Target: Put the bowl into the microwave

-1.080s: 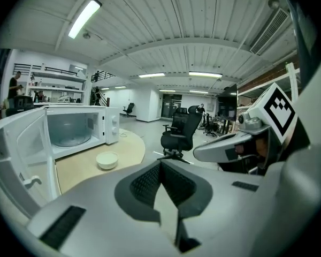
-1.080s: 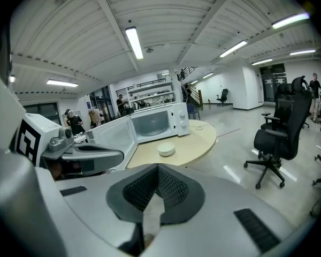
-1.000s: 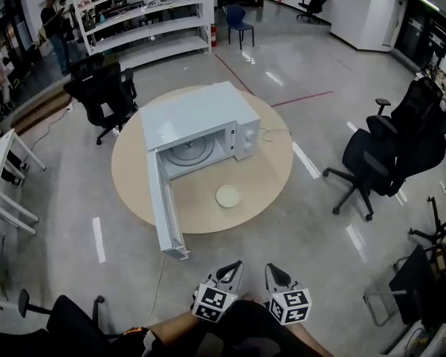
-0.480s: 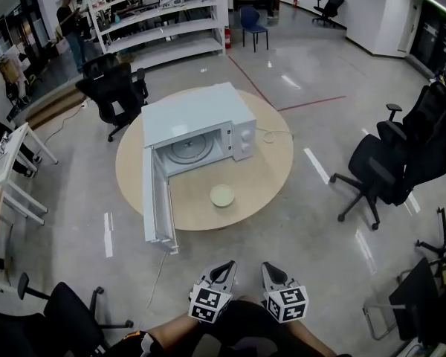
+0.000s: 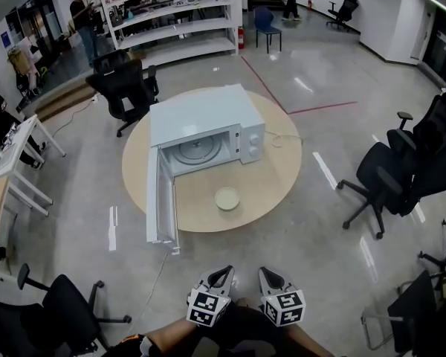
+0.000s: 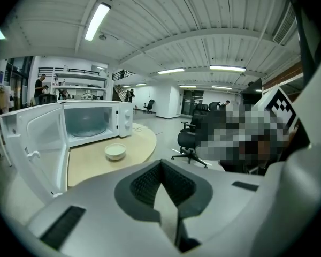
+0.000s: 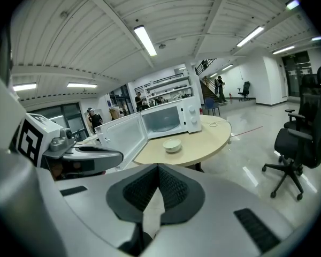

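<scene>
Pre-approach: bowl on the table, microwave open, both grippers closed on nothing.

The round table [image 5: 276, 175] is seen well ahead of the person, with the microwave [image 5: 201, 116] set toward its far-left part and the door [image 5: 158, 199] swung fully out past the near-left edge. The cavity [image 5: 195, 150] is left unobstructed. The bowl [image 5: 227, 198] is placed near the table's near edge, in front of the opening and apart from it. The left gripper [image 5: 223, 272] and right gripper [image 5: 267, 273] are held close to the body, well apart from the table, jaws pressed together with nothing between them. Judgement: the table should be approached first, one gripper's jaws parted before the rim is reached, the rim pinched at its near side, and the bowl kept level and clear of the door.
</scene>
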A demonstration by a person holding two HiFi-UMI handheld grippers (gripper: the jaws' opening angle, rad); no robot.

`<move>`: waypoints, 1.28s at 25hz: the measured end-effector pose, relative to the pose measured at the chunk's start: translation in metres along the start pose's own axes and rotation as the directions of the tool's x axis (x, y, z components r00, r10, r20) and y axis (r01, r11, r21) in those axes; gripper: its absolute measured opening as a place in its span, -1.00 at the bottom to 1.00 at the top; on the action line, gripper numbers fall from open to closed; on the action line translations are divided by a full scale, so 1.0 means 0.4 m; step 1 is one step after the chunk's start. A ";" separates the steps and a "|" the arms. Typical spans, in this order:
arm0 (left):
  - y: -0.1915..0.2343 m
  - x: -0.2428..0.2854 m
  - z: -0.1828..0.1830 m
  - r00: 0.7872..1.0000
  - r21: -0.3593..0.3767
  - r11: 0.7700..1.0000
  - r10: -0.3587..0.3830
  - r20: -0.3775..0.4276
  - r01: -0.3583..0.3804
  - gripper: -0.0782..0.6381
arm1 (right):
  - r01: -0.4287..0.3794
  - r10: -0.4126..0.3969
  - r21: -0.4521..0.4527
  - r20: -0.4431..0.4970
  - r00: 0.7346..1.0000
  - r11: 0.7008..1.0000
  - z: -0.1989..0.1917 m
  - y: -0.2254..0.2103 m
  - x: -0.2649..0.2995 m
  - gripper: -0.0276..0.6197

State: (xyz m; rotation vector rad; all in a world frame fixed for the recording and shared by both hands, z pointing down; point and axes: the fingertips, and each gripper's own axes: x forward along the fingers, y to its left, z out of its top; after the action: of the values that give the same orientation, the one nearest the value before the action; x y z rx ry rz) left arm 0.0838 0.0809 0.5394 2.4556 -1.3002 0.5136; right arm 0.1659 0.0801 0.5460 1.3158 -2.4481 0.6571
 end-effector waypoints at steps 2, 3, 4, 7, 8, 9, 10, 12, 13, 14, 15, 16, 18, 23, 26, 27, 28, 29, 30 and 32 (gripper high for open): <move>0.006 0.000 0.001 1.000 -0.009 1.000 0.000 -0.006 0.000 -0.65 | 0.000 0.000 0.001 -0.009 1.000 1.000 0.002 0.000 0.006 -0.87; 0.010 0.000 0.002 1.000 -0.012 1.000 0.000 -0.008 0.000 -0.65 | -0.001 0.001 0.000 -0.012 1.000 1.000 0.004 0.001 0.010 -0.87; 0.016 0.001 0.004 1.000 -0.015 1.000 0.001 -0.007 -0.001 -0.65 | -0.002 0.002 -0.002 -0.013 1.000 1.000 0.007 0.002 0.016 -0.87; 0.035 0.008 0.009 1.000 -0.022 1.000 0.005 -0.005 -0.005 -0.65 | -0.007 0.007 -0.011 -0.016 1.000 1.000 0.019 0.008 0.036 -0.87; 0.041 0.010 0.011 1.000 -0.024 1.000 0.004 -0.005 -0.004 -0.65 | -0.007 0.007 -0.014 -0.019 1.000 1.000 0.022 0.010 0.042 -0.87; 0.049 0.012 0.013 1.000 -0.025 1.000 0.004 -0.003 -0.005 -0.65 | -0.006 0.005 -0.016 -0.021 1.000 1.000 0.026 0.012 0.048 -0.87; 0.057 0.014 0.016 1.000 -0.026 1.000 0.006 0.000 -0.006 -0.65 | -0.003 0.002 -0.016 -0.022 1.000 1.000 0.029 0.012 0.053 -0.87; 0.075 0.018 0.022 1.000 -0.029 1.000 0.005 0.001 -0.005 -0.65 | 0.004 -0.005 -0.015 -0.025 1.000 1.000 0.037 0.013 0.065 -0.87; 0.084 0.020 0.023 1.000 -0.032 0.999 0.004 0.000 -0.004 -0.65 | 0.007 -0.007 -0.014 -0.026 1.000 1.000 0.042 0.014 0.072 -0.87; 0.093 0.021 0.027 1.000 -0.035 0.999 0.002 0.000 -0.002 -0.65 | 0.009 -0.010 -0.015 -0.029 1.000 1.000 0.048 0.016 0.078 -0.87; 0.101 0.022 0.032 1.000 -0.039 0.999 -0.002 0.001 0.002 -0.65 | 0.012 -0.012 -0.018 -0.031 0.999 1.000 0.054 0.019 0.084 -0.87; 0.108 0.024 0.038 1.000 -0.043 0.999 -0.007 0.003 0.007 -0.65 | 0.014 -0.015 -0.023 -0.033 0.999 1.000 0.060 0.022 0.090 -0.87; 0.121 0.028 0.048 1.000 -0.050 0.999 -0.015 0.007 0.015 -0.65 | 0.021 -0.022 -0.034 -0.037 0.999 0.999 0.073 0.028 0.099 -0.87; 0.156 0.046 0.067 0.999 -0.062 0.997 -0.033 0.029 0.035 -0.65 | 0.046 -0.048 -0.054 -0.045 0.998 0.997 0.095 0.027 0.125 -0.87; 0.170 0.057 0.077 0.998 -0.065 0.997 -0.041 0.039 0.043 -0.65 | 0.059 -0.062 -0.063 -0.048 0.997 0.996 0.106 0.023 0.139 -0.87; 0.175 0.058 0.079 0.998 -0.066 0.997 -0.040 0.042 0.043 -0.65 | 0.061 -0.064 -0.065 -0.050 0.997 0.996 0.109 0.023 0.143 -0.87; 0.181 0.059 0.079 0.998 -0.067 0.997 -0.037 0.046 0.040 -0.65 | 0.061 -0.065 -0.065 -0.053 0.997 0.996 0.110 0.023 0.148 -0.87; 0.186 0.060 0.077 0.998 -0.069 0.997 -0.034 0.047 0.037 -0.65 | 0.061 -0.064 -0.064 -0.057 0.996 0.996 0.110 0.022 0.153 -0.87; 0.191 0.060 0.074 0.999 -0.073 0.997 -0.032 0.044 0.035 -0.65 | 0.059 -0.062 -0.062 -0.061 0.996 0.996 0.109 0.023 0.160 -0.87; 0.205 0.059 0.067 0.999 -0.083 0.996 -0.026 0.037 0.029 -0.65 | 0.049 -0.053 -0.063 -0.071 0.996 0.997 0.108 0.028 0.178 -0.87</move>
State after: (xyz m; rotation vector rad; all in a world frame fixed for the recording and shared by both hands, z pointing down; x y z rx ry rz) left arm 0.0321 0.0082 0.5349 2.4206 -1.2732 0.4016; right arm 0.1162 0.0129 0.5382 1.3031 -2.3498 0.6020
